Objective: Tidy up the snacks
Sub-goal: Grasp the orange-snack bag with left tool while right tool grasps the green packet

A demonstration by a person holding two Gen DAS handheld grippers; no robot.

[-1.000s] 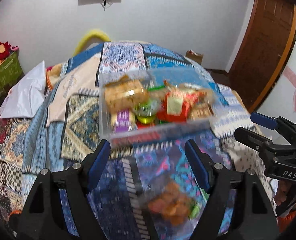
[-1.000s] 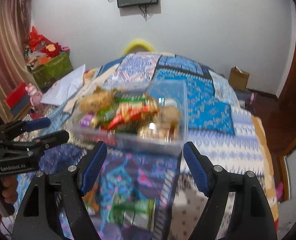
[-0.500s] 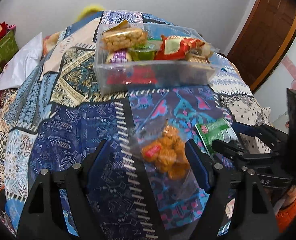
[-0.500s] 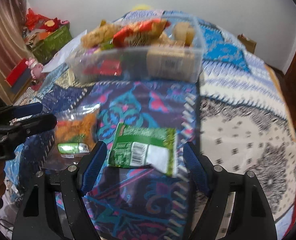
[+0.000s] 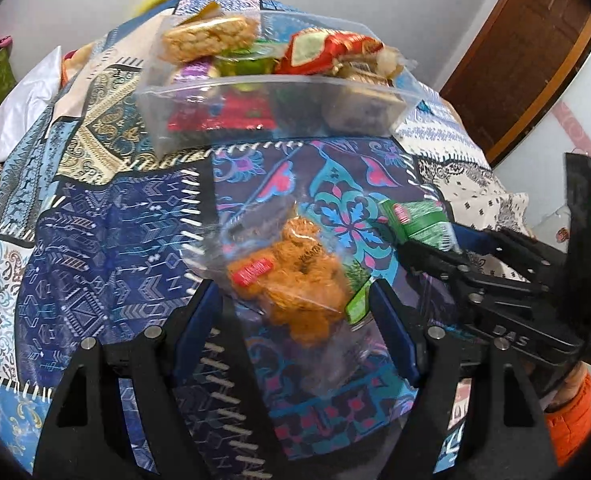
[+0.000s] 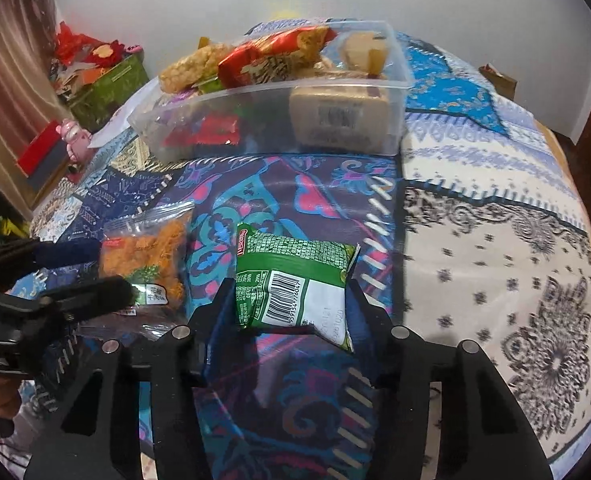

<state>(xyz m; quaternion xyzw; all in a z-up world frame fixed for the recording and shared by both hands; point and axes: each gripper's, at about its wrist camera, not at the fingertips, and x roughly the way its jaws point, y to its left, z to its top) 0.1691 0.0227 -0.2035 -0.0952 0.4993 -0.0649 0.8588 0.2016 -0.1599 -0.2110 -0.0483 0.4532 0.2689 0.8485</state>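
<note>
Quilted bed (image 6: 495,208): our left gripper (image 5: 295,308) and right gripper (image 6: 291,300), jaws apart, straddle a soft, crinkly clear bag (image 5: 291,276) and a light green packet (image 6: 291,280); we pinch mid-body.

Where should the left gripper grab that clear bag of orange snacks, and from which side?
Judging by its pose, take the clear bag across its bulging orange middle, coming from the near edge with the left gripper open around it. The flat top flap is thin and limp; the lumpy middle gives the pads something to close on. The green packet lies beside it, between the right gripper fingers.
</note>
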